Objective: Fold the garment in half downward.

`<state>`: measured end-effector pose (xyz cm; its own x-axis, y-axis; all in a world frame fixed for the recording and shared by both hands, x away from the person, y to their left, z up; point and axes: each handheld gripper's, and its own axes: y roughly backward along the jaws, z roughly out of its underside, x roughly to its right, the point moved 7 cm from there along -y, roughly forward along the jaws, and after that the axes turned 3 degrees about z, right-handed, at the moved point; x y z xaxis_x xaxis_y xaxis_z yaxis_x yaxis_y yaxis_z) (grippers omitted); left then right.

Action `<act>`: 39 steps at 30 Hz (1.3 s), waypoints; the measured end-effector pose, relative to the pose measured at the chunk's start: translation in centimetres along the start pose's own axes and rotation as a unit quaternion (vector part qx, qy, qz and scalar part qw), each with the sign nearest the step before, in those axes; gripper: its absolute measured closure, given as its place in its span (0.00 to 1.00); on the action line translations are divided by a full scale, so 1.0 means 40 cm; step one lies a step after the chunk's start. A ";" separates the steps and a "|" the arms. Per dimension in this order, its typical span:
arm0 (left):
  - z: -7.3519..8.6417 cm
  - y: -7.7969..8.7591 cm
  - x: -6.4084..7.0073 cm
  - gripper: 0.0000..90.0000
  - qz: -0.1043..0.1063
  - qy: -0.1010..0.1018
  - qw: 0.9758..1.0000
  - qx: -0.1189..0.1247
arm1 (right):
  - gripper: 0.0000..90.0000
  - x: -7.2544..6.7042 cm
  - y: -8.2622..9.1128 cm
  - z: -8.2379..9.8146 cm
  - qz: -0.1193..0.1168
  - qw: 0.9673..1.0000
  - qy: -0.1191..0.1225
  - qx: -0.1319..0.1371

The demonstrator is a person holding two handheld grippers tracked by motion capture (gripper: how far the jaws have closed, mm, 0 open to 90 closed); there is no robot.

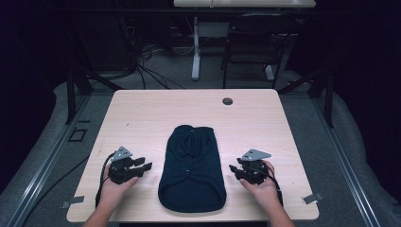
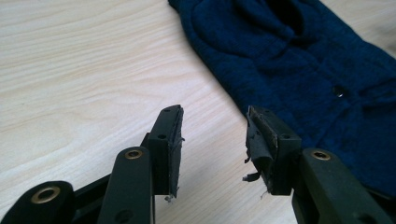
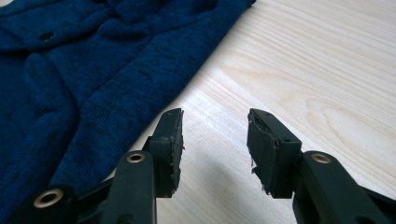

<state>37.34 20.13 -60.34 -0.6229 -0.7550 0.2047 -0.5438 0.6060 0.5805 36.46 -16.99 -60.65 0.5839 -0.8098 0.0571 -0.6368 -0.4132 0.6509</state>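
The dark blue knitted garment (image 1: 192,168) lies flat in the middle of the worktop (image 1: 142,113), between the two hands. The left hand-held gripper (image 1: 143,166) rests just beside its left edge, jaws spread wide with nothing between them; the right hand-held gripper (image 1: 234,169) sits likewise at the other edge, wide and empty. Nothing stands between either one and the cloth. Close up, the left gripper view shows a small button (image 2: 339,92) and frayed pads (image 2: 257,140). From above, a cable hole (image 1: 227,100) marks the far edge, a chair (image 1: 257,42) beyond.
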 end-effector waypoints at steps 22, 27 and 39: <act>-0.019 -0.007 0.048 0.63 0.024 -0.028 0.999 -0.017 | 0.59 -0.003 0.024 -0.024 -0.011 1.000 0.012 -0.026; -0.038 -0.012 0.056 0.64 0.027 -0.041 0.998 -0.029 | 0.62 -0.017 0.025 -0.046 -0.024 0.999 0.017 -0.037; -0.089 -0.037 0.073 0.59 0.040 -0.053 0.997 -0.044 | 0.61 -0.045 0.005 -0.089 -0.046 0.997 0.029 -0.050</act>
<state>38.35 16.15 -57.81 -0.7202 -0.6722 0.1719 -0.4422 0.6356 0.6328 37.06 -14.12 -57.91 0.6669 -0.7443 0.0355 -0.5282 -0.4387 0.7270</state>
